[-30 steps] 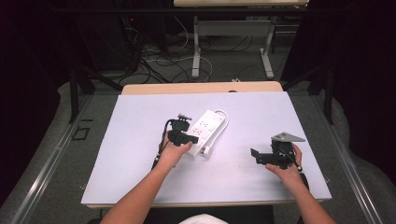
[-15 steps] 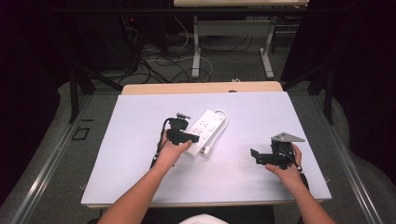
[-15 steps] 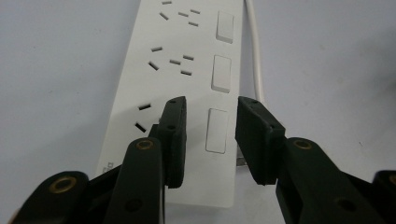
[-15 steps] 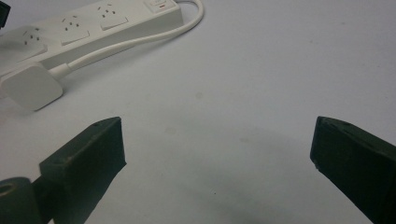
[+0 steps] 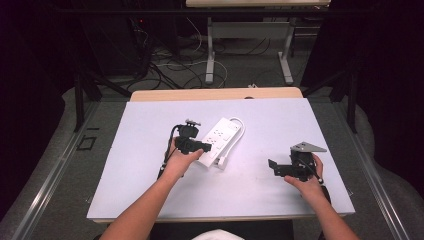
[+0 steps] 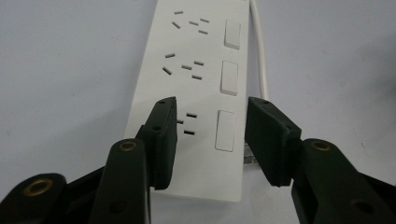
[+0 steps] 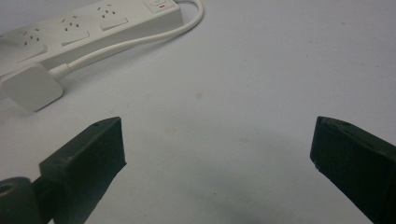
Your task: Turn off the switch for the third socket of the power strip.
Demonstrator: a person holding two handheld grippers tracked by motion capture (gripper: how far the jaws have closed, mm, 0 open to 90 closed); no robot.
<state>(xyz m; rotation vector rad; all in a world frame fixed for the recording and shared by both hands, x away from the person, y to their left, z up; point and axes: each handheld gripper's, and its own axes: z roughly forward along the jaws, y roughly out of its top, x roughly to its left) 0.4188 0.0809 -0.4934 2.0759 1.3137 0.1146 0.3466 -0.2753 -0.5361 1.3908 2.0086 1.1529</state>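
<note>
A white power strip [image 5: 220,136] lies at an angle in the middle of the white table, its cord looping round to a white plug [image 5: 221,161] beside its near end. My left gripper [image 5: 201,146] hovers over that near end, open. In the left gripper view the power strip [image 6: 201,70] runs away from me; the left gripper [image 6: 212,116] has one jaw over the nearest sockets and the other at the strip's switch-side edge. My right gripper [image 5: 273,166] rests at the right of the table, wide open with nothing in it. In its own view, the right gripper [image 7: 217,140] faces bare table, with the power strip [image 7: 70,28] and plug [image 7: 30,86] at upper left.
The white table top [image 5: 125,150] ends at a wooden edge [image 5: 215,94] at the back. Beyond it are another table's metal legs [image 5: 210,50] and loose cables on the floor. Dark curtains hang on both sides.
</note>
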